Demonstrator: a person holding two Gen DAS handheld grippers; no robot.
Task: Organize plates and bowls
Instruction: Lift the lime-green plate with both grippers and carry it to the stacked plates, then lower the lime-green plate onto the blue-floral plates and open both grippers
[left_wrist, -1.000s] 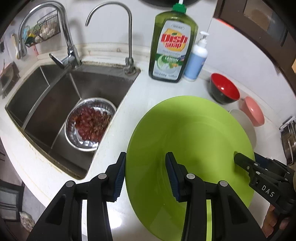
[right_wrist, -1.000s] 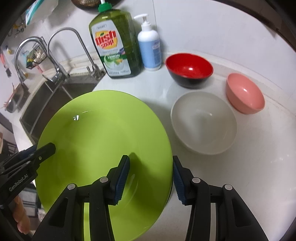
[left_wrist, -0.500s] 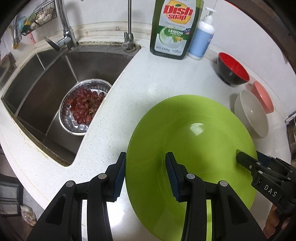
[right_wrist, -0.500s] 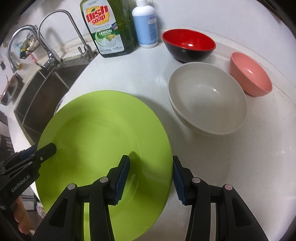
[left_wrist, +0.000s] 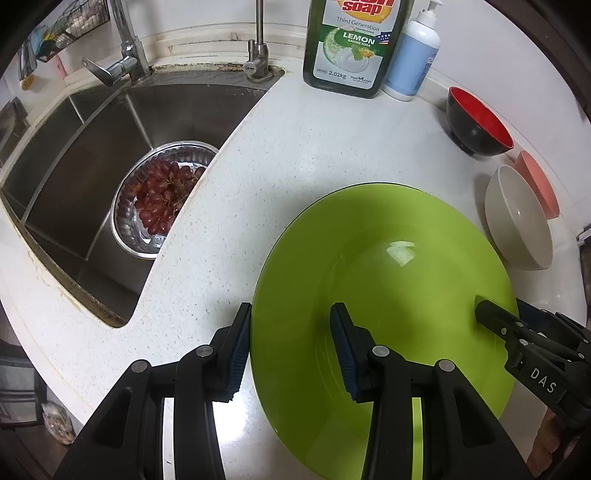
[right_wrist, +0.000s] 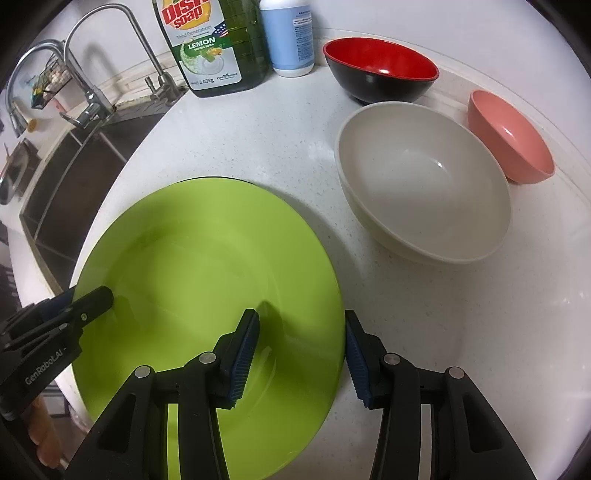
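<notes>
Lower now than a second ago, the green plate (left_wrist: 388, 280) sits close over the white counter (left_wrist: 280, 155), and the soap bottle and bowls have slid toward the top of both views. Each claw straddles the plate's rim with pads spread on either side of it: the left gripper (left_wrist: 290, 345) at the plate's near-left edge, the right gripper (right_wrist: 301, 356) at its near-right edge. Whether the pads actually press the rim, I cannot tell; a gap shows between them and they look spread rather than pinched.

Right of the plate stands the white bowl (right_wrist: 424, 184), just beside it but apart. Behind that are the red bowl (right_wrist: 380, 70), black outside, and the pink bowl (right_wrist: 511, 136) at far right, close to the white one. At the far edge of the counter stand the dish soap bottle (right_wrist: 212, 44) and a blue pump bottle (left_wrist: 412, 62), side by side. Far left, the sink (left_wrist: 74, 155) holds a metal colander (left_wrist: 125, 221) of red grapes (left_wrist: 162, 199).
</notes>
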